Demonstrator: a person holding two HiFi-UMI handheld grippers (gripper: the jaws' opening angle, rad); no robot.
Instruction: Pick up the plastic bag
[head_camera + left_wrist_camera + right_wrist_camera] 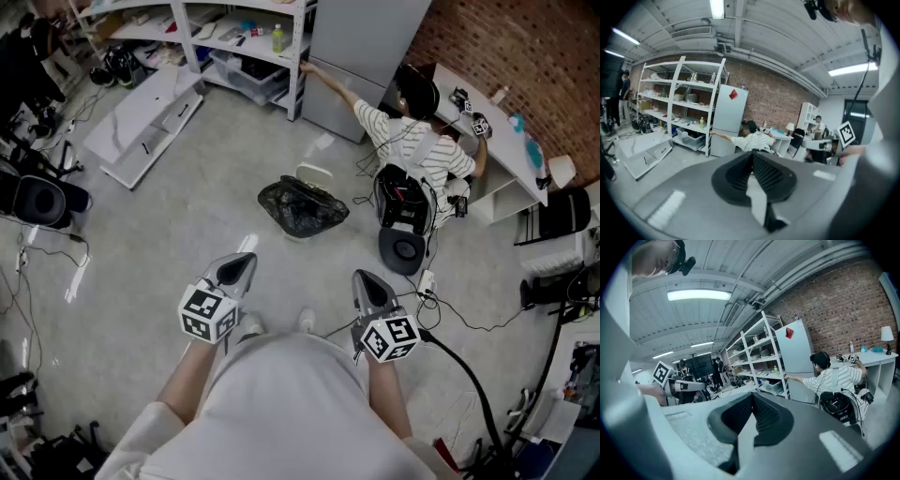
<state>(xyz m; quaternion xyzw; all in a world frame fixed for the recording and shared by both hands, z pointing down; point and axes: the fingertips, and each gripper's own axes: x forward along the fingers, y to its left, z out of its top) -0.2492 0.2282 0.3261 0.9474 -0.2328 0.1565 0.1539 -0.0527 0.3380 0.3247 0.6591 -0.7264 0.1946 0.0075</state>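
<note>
The crumpled black plastic bag [302, 208] lay on the grey concrete floor [187, 234], at about twelve o'clock from the person holding the tools and well apart from both of them. Nothing touched it.

In the head view, the left gripper [241, 266] with its marker cube was at the seven o'clock side of the bag and the right gripper [368, 281] at the five o'clock side. Both were held level in front of the person's body and pointed forward. In the left gripper view, the left gripper [751, 161] had its ribbed jaws pressed together with nothing between them. In the right gripper view, the right gripper [752, 401] was likewise closed and empty.

At roughly one o'clock from the bag, a seated person in a black-and-white striped shirt [427, 150] reached one arm toward a tall pale grey cabinet [361, 52]. A round black device [405, 248] sat on the floor just beside that person, at three o'clock from the bag. A long white desk [497, 131] ran along the red brick wall [525, 47] at two o'clock. A white metal shelf rack [234, 23] stood at eleven o'clock, with a green bottle [277, 37] on one shelf. A flat white cabinet panel [141, 117] lay on the floor at ten o'clock.
</note>
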